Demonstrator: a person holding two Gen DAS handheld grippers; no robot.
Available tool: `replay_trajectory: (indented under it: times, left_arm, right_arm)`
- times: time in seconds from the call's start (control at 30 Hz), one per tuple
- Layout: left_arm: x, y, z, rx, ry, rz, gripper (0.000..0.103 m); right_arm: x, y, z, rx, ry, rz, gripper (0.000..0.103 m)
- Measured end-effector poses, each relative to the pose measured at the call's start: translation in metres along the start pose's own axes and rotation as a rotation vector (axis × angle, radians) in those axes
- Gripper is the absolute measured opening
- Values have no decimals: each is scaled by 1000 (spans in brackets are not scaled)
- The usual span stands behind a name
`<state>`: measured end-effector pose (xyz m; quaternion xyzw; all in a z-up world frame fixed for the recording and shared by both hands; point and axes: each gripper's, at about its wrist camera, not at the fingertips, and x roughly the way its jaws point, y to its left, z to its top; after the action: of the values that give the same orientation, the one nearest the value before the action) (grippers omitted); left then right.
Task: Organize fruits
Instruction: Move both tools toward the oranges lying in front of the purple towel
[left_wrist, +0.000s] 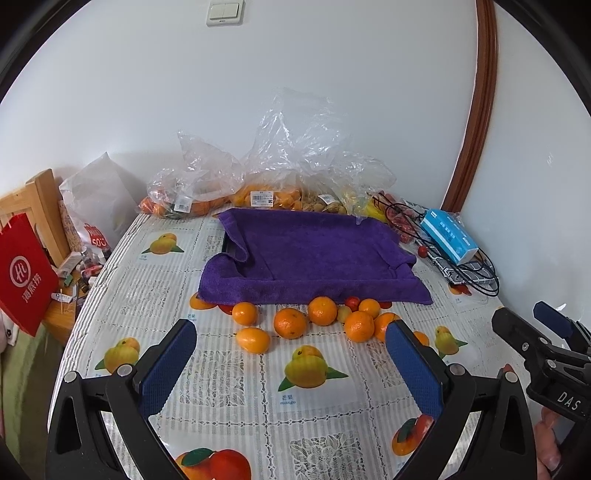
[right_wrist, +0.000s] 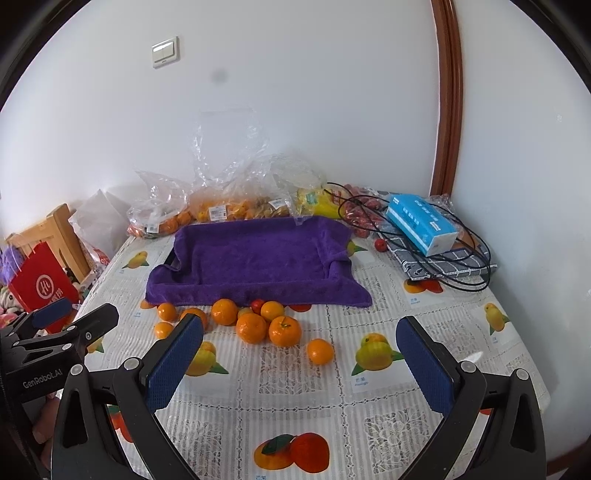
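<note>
Orange fruits (left_wrist: 290, 323) lie just ahead of both gaping, empty tools.

Bright, even daylight; soft shadows. Fisheye bends the edges, black corners. A grey smudge at 12 o'clock in the right wrist view.

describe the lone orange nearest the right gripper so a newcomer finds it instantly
Start at the purple towel; loose fruit clusters along its near edge. The orange lies on the tablecloth nearer the camera and right of that cluster, touching nothing, unlike its bunched neighbours.
</note>
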<state>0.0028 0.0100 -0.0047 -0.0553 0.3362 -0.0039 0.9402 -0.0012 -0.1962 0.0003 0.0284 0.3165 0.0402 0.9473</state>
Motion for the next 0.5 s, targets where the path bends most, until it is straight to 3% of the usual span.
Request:
replay_trajectory:
  times: [0.37, 0.5]
  left_arm:
    - [5, 2, -1, 3, 8, -2, 103]
    - [8, 2, -2, 1, 16, 46, 103]
  right_arm:
    - [4, 1, 1, 0, 7, -4, 103]
    - [5, 1, 1, -3, 4, 3, 103]
